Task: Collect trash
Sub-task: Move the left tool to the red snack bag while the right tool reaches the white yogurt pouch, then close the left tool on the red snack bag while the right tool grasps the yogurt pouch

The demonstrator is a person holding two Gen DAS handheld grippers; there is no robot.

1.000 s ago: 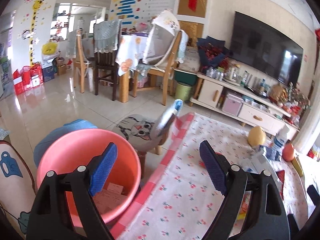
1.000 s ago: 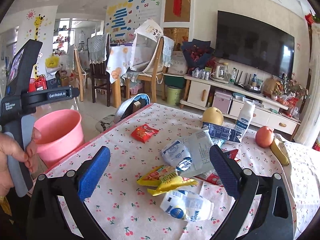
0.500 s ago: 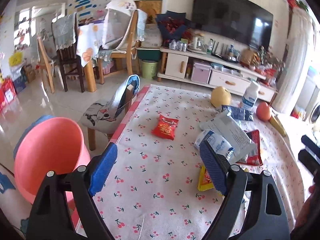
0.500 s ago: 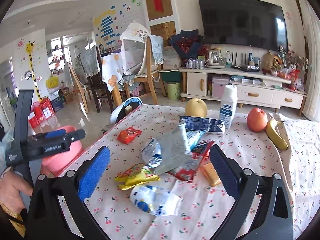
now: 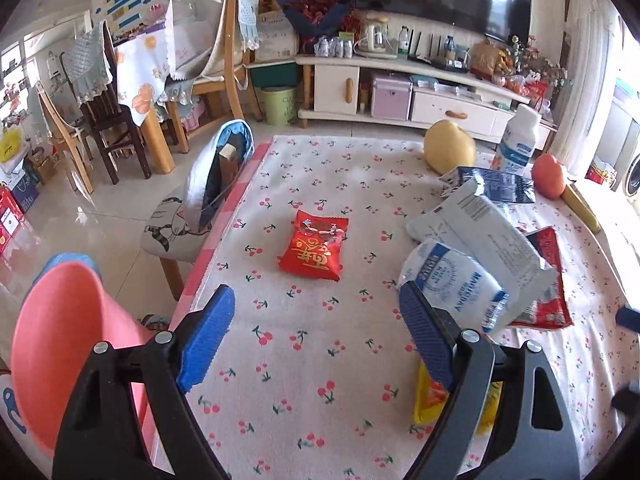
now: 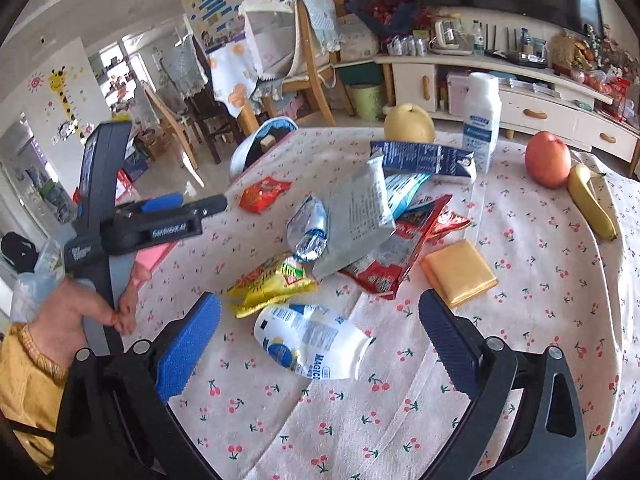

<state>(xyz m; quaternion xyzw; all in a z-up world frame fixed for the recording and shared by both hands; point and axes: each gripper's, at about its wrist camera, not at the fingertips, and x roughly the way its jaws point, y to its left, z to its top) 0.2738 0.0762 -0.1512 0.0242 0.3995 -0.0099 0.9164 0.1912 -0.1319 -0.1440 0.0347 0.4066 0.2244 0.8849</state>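
A red snack packet (image 5: 314,250) lies alone on the cherry-print tablecloth (image 5: 320,380), ahead of my left gripper (image 5: 316,332), which is open and empty. A pink bucket (image 5: 60,360) stands off the table's left edge. In the right wrist view my right gripper (image 6: 318,344) hangs open and empty just above a crumpled white pouch (image 6: 312,340). Beyond it lie a yellow wrapper (image 6: 272,284), a grey-white bag (image 6: 352,220), a red wrapper (image 6: 396,256) and a dark blue carton (image 6: 420,160). The left gripper (image 6: 156,220) shows there too, held by a hand.
A pear (image 6: 408,122), a white bottle (image 6: 480,120), an apple (image 6: 547,158), a banana (image 6: 590,202) and a gold box (image 6: 458,272) share the table. A small chair (image 5: 192,216) stands at the table's left edge. Dining chairs and a TV cabinet (image 5: 400,92) lie beyond.
The left gripper swung right from above the pink bucket to over the table, facing the red packet. The right gripper moved closer and lower over the wrapper pile. Both stayed open.
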